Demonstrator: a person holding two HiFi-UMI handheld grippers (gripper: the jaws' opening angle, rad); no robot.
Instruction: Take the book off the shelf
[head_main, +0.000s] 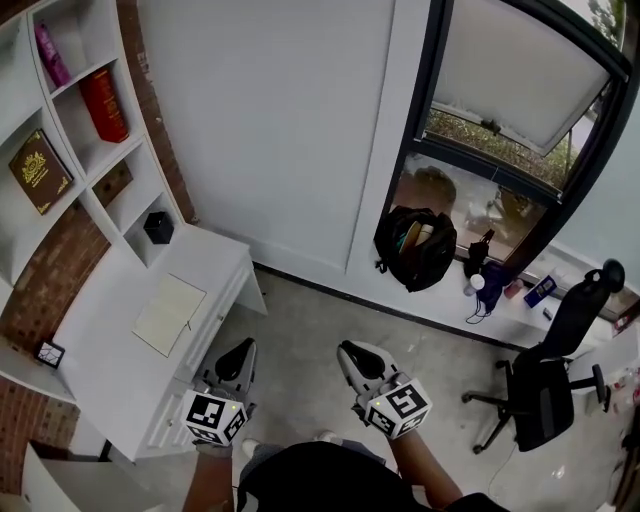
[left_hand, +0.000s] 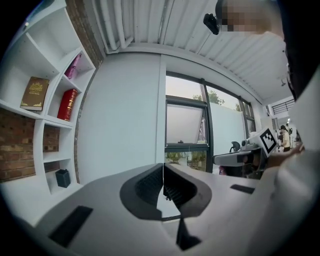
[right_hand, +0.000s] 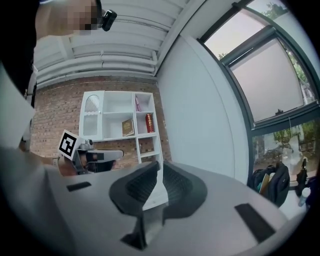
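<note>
**Operator:** Book position?

**Technician:** The brown book (head_main: 38, 170) stands cover-out with its long axis upright in the shelf (head_main: 112, 158), up and left of both grippers and well apart from them.

**Operator:** Jaw status?

**Technician:** The left gripper (head_main: 238, 360) is nearer, with jaws together and empty. The right gripper (head_main: 356, 358) is the same.

Shelf (head_main: 108, 158): cut off by the head view's left and top edges.
Brown book (head_main: 40, 171): gold cover print too small to read.
Desk (head_main: 105, 335): near corner hidden behind the left tongs (head_main: 239, 356).
</note>
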